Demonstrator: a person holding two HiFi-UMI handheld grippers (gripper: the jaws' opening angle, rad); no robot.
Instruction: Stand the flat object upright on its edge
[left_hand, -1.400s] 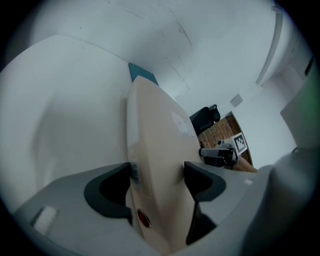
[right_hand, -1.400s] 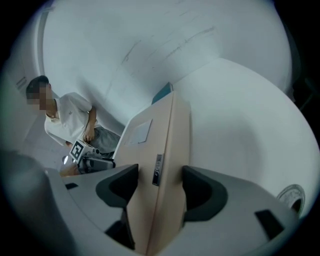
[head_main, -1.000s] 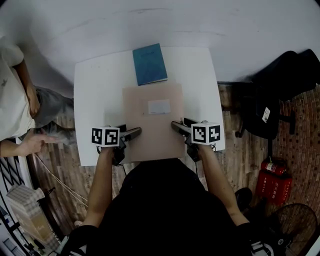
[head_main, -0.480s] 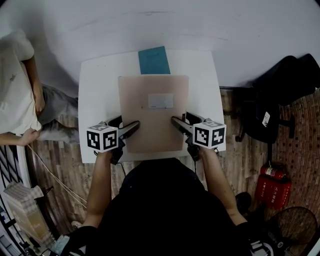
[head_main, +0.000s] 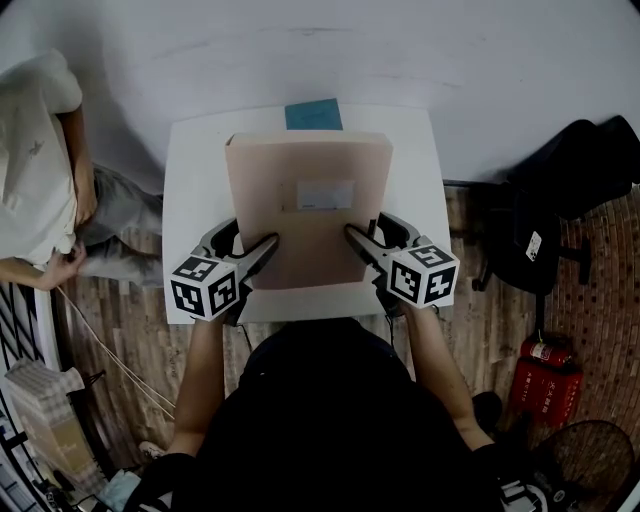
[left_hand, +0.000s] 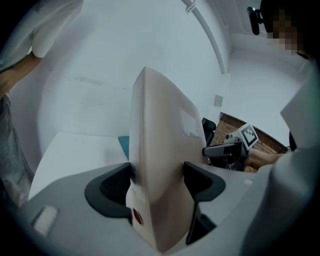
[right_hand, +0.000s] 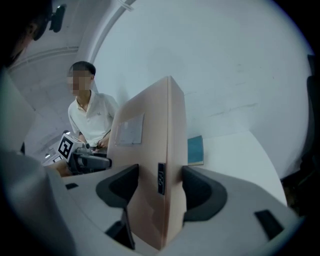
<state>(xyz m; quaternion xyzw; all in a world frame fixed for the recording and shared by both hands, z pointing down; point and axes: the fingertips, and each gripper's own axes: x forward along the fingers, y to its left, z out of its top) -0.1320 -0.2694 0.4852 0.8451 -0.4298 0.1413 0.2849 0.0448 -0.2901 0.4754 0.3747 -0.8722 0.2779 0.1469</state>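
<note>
Tan flat cardboard parcel (head_main: 308, 215) with a white label (head_main: 324, 194) leans steeply over the white table (head_main: 195, 200), looking stiff and fairly light; left gripper (head_main: 258, 256) and right gripper (head_main: 358, 244) each clamp 1 side edge, a sound hold.

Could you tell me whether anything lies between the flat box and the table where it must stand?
Nothing visible. The left gripper and right gripper clamp the flat box; the blue book lies beyond it, far back on the table.
</note>
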